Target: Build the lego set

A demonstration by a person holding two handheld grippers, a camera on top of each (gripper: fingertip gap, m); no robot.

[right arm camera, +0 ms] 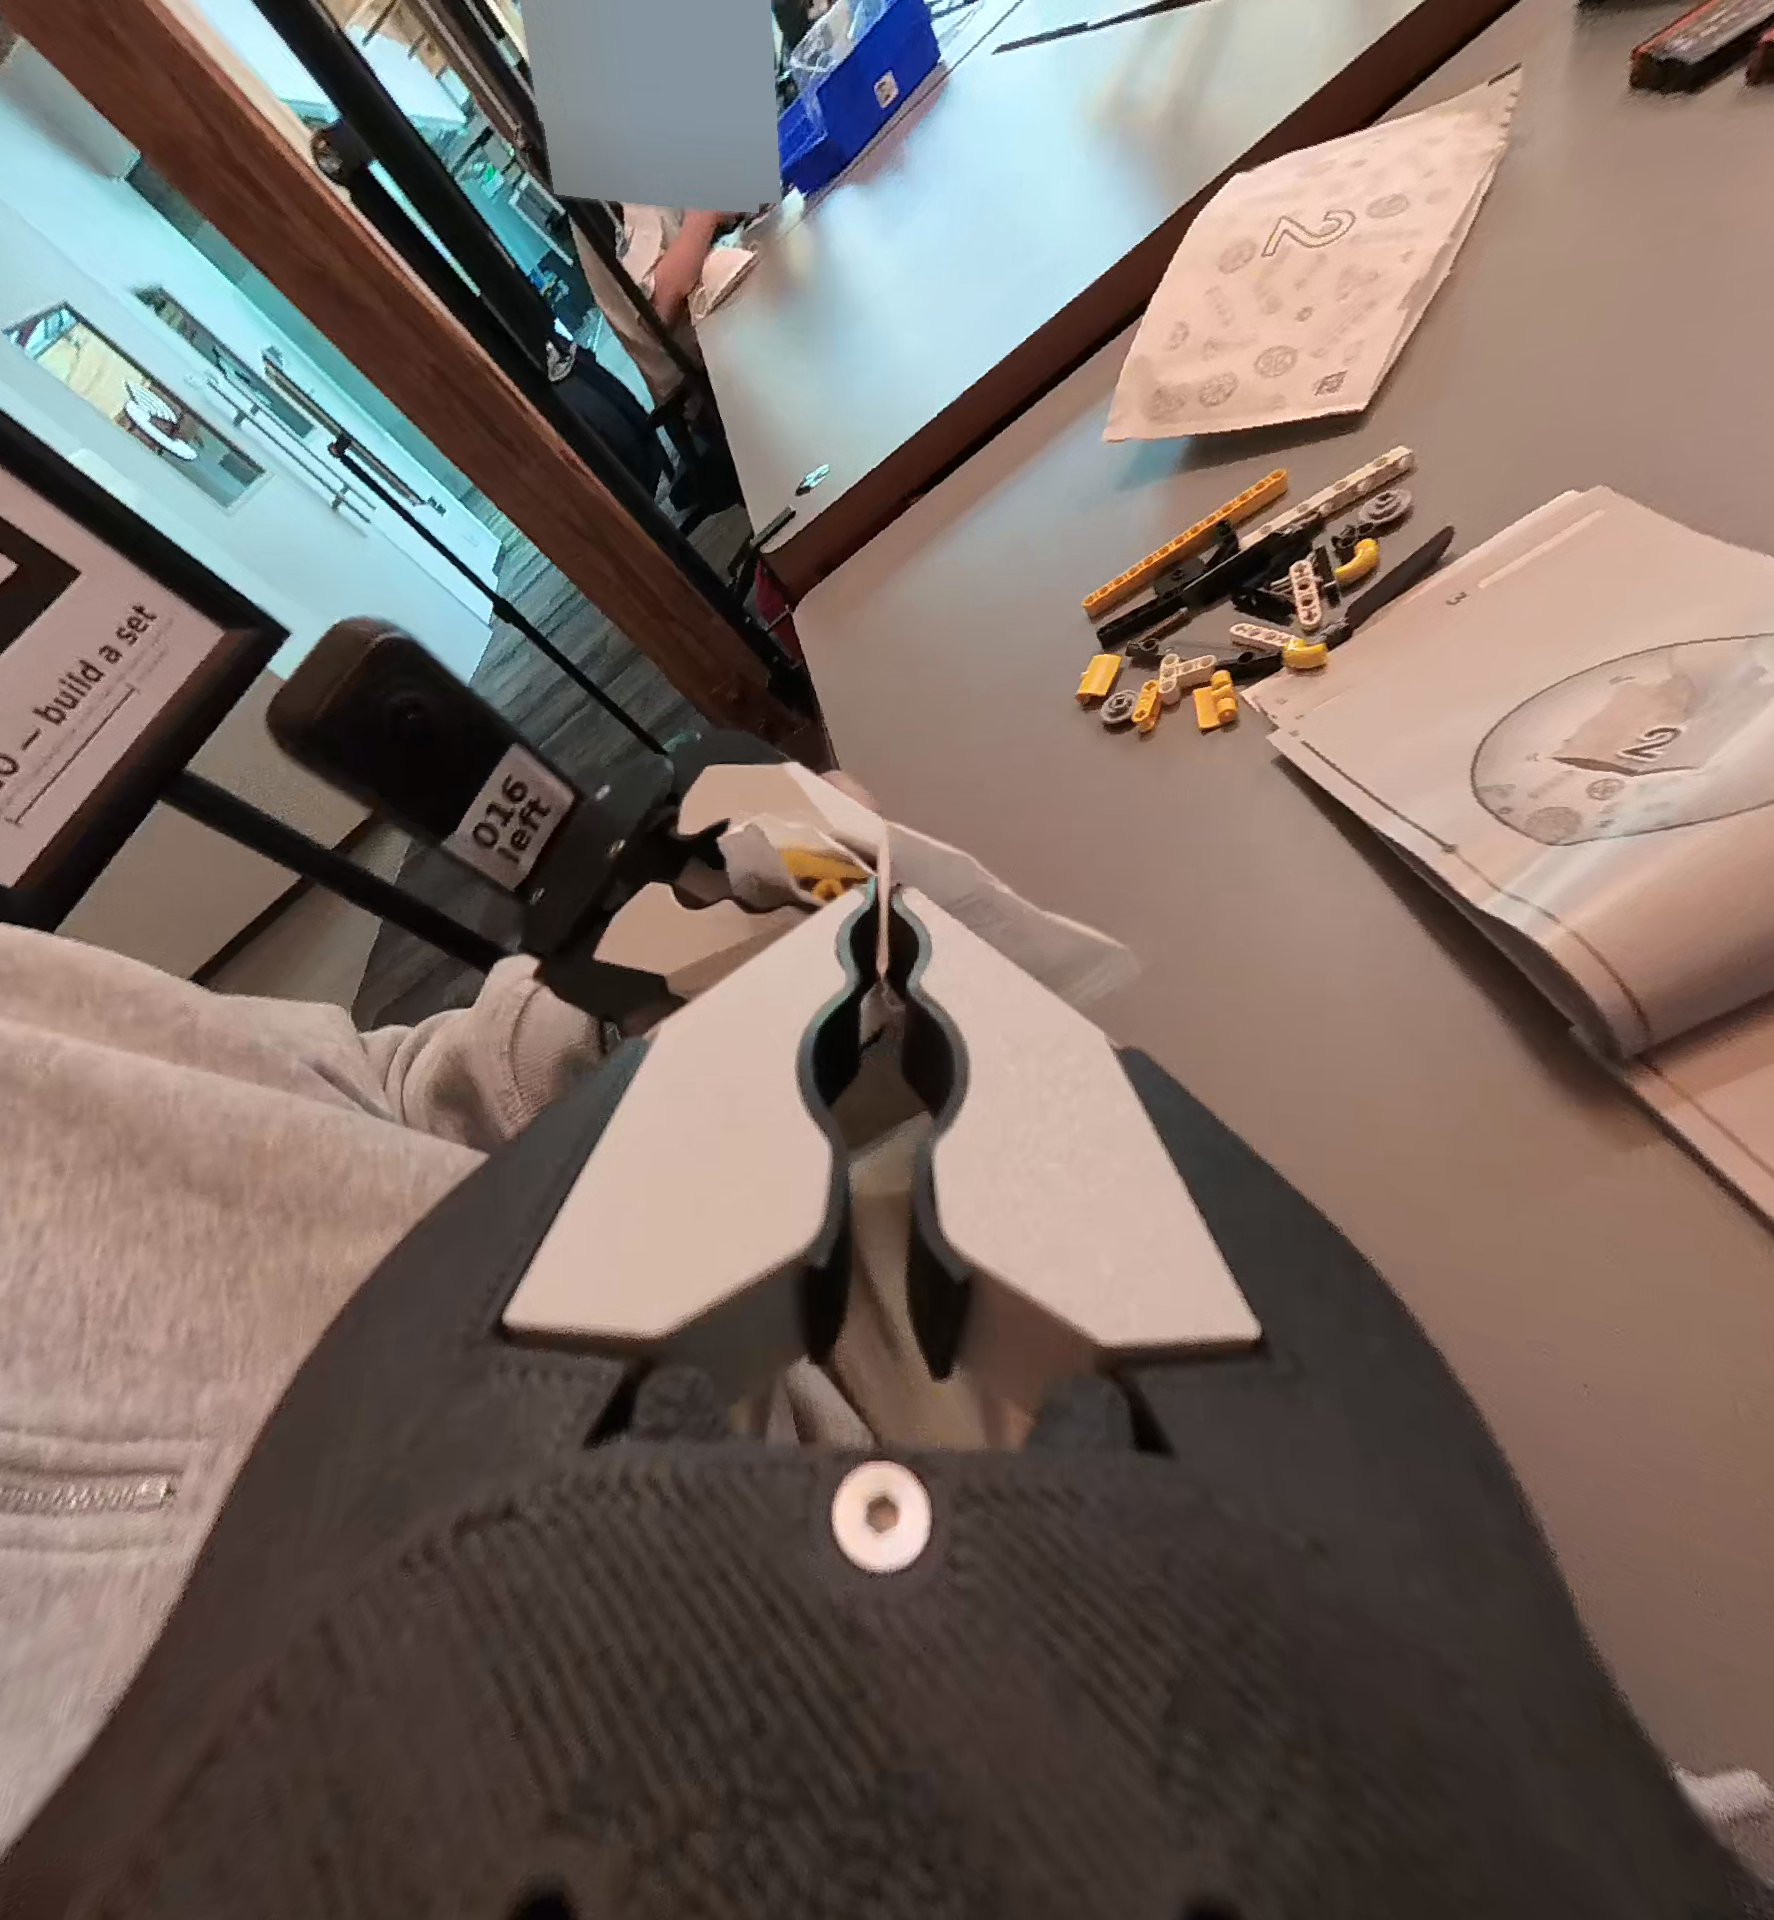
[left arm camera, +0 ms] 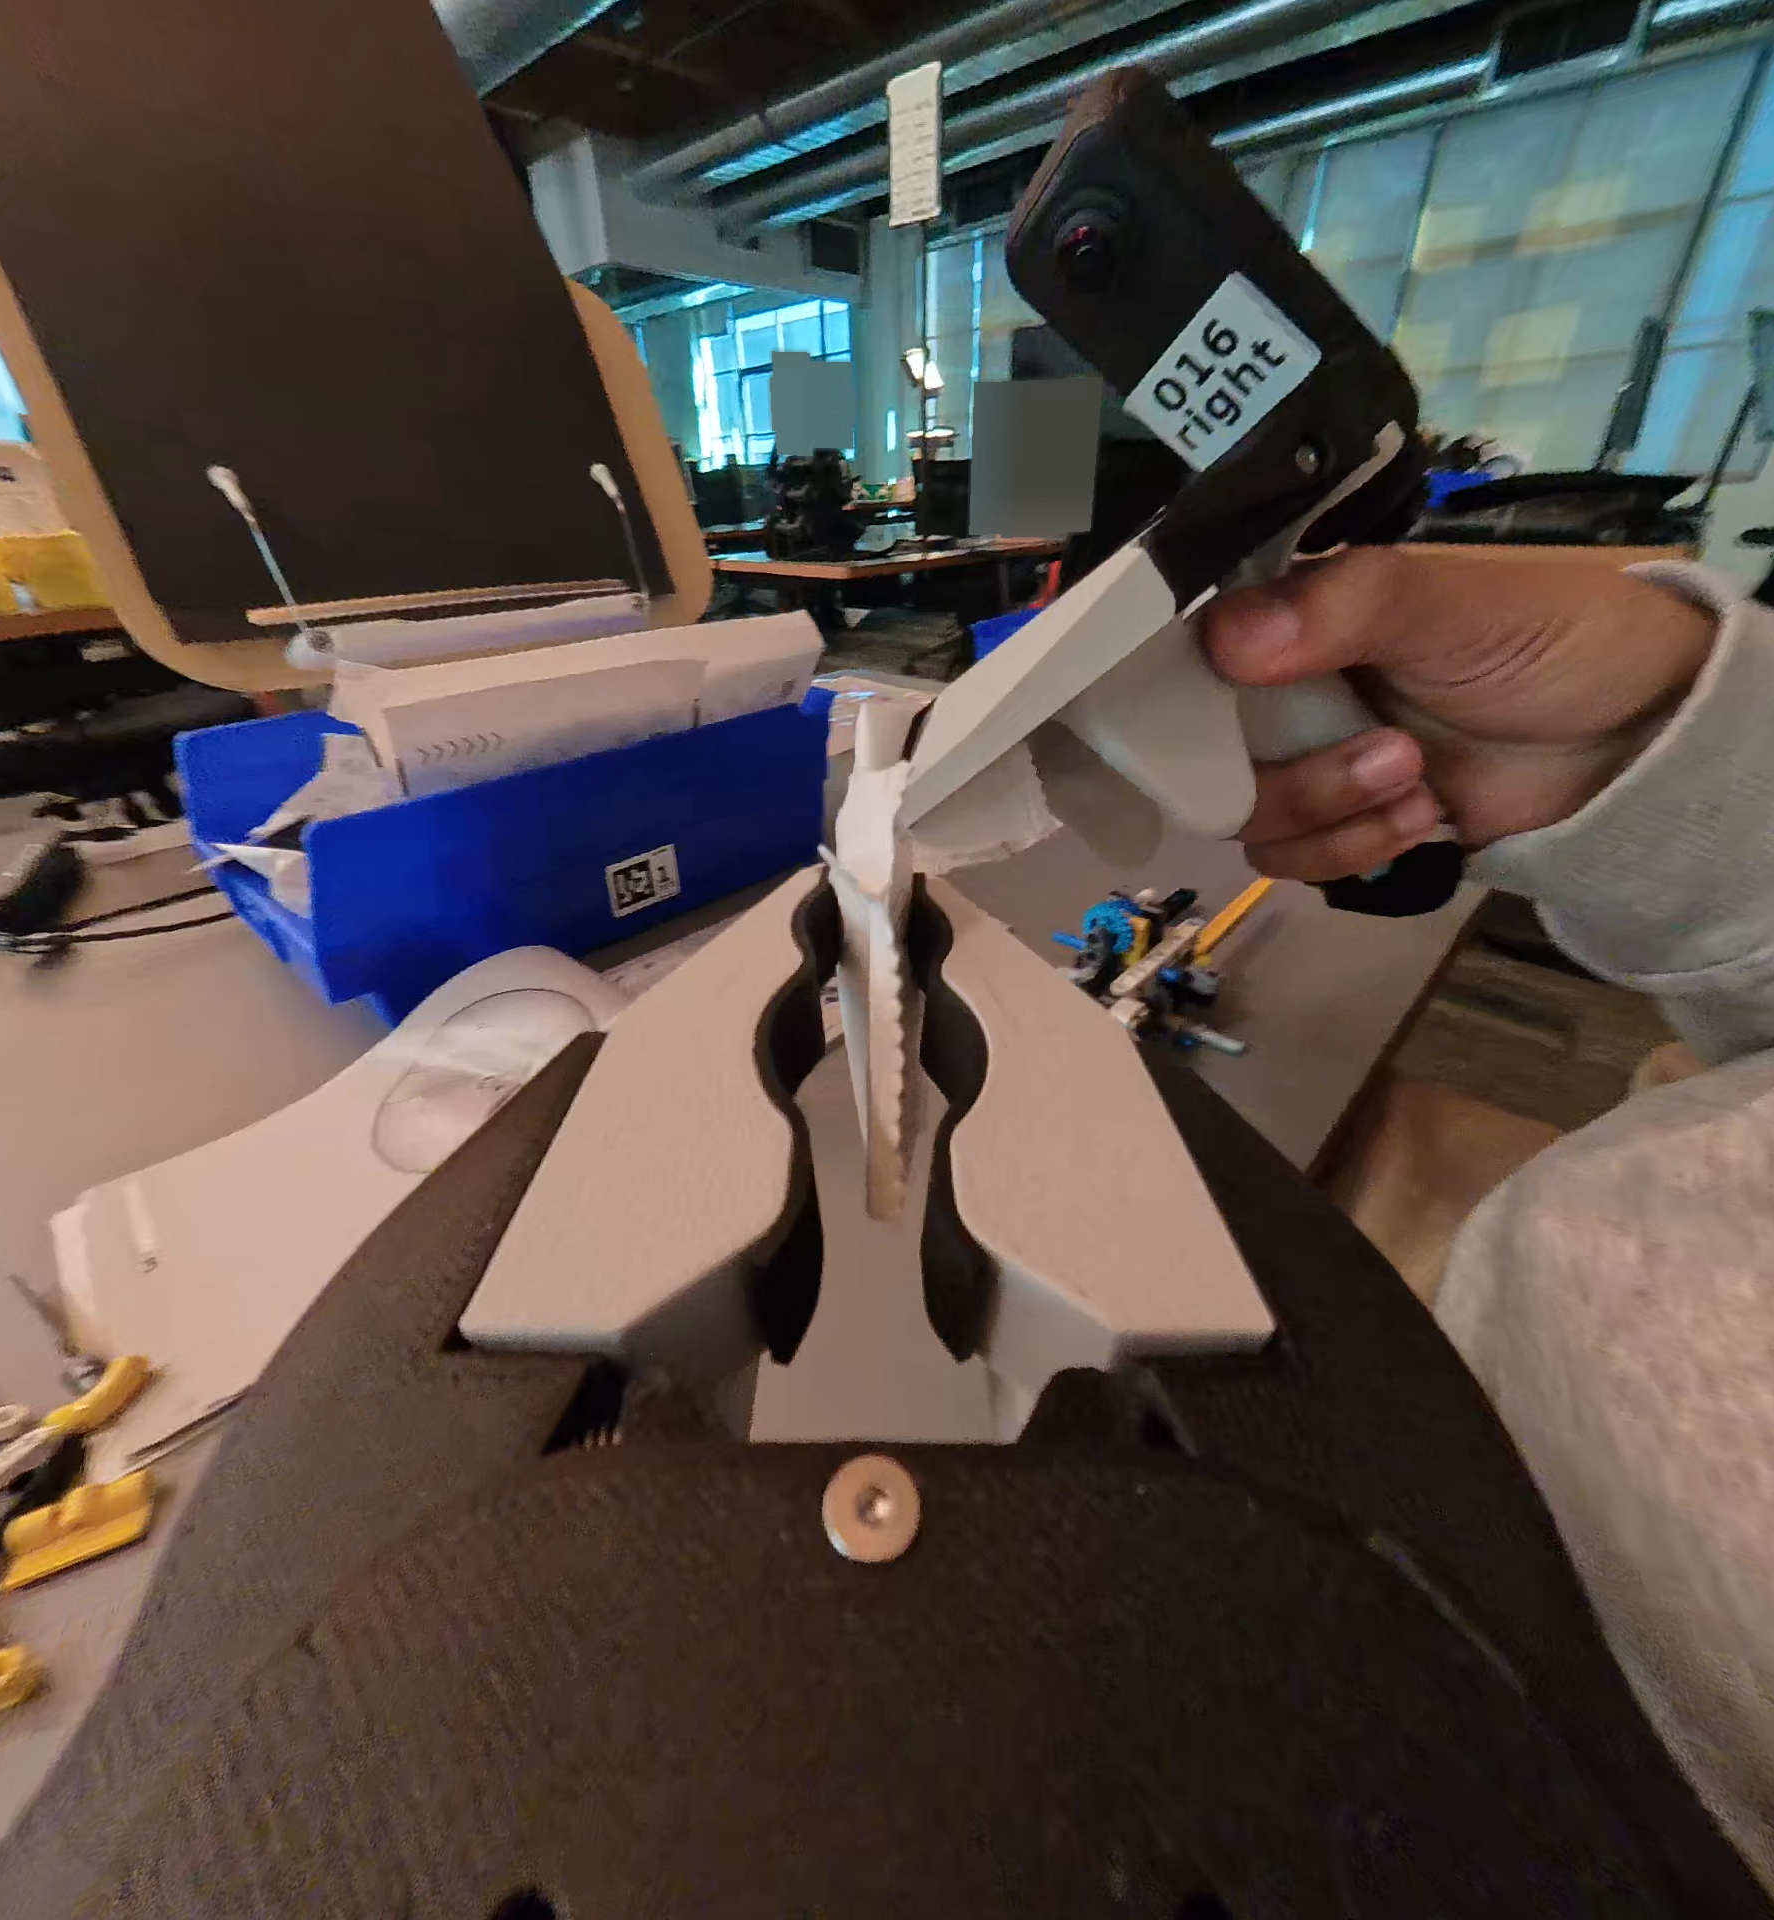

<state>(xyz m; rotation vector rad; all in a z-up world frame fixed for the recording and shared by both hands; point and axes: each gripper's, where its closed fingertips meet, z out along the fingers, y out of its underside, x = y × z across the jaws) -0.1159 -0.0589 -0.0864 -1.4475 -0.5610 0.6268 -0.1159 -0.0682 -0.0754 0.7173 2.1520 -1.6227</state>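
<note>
Paper bag [left arm camera: 878, 1039] of parts: held off the table between both tools, edge-on. Its long axis runs along your left gripper [left arm camera: 867, 894], zigzag-cut edge showing in the slot between the fingers.

Left fingers: closed to a sliver, tips clamped on the bag's lower body.

Right gripper [right arm camera: 881, 914]: comes in from above and to the right of the bag, crossing the left tool at a steep angle. Fingers nearly together, tips nipping the bag's top flap. Both tools are on the bag, tips just apart. The right one has the free end. Your right hand [left arm camera: 1434, 707] is wrapped on the handle.

Judgement: the coming move is a tear. Pulling the right tool away across the bag's long axis should open the mouth, and the left is the anchor.

A yellow piece [right arm camera: 821, 873] shows inside the torn mouth, so contents could spill.

Outward from the bag:
- Beyond it to the right, a partly built model [left arm camera: 1143, 945].
- Behind it, a blue bin [left arm camera: 550, 862] with a square code sticker.
- Well off to its left, loose parts [right arm camera: 1247, 603], the open instruction booklet [right arm camera: 1589, 779] and a flattened empty bag [right arm camera: 1319, 270] bearing a numeral.

Writing: each tool carries a white ID label, and a framed sign [right arm camera: 52, 665] carries print. None transcribed.
</note>
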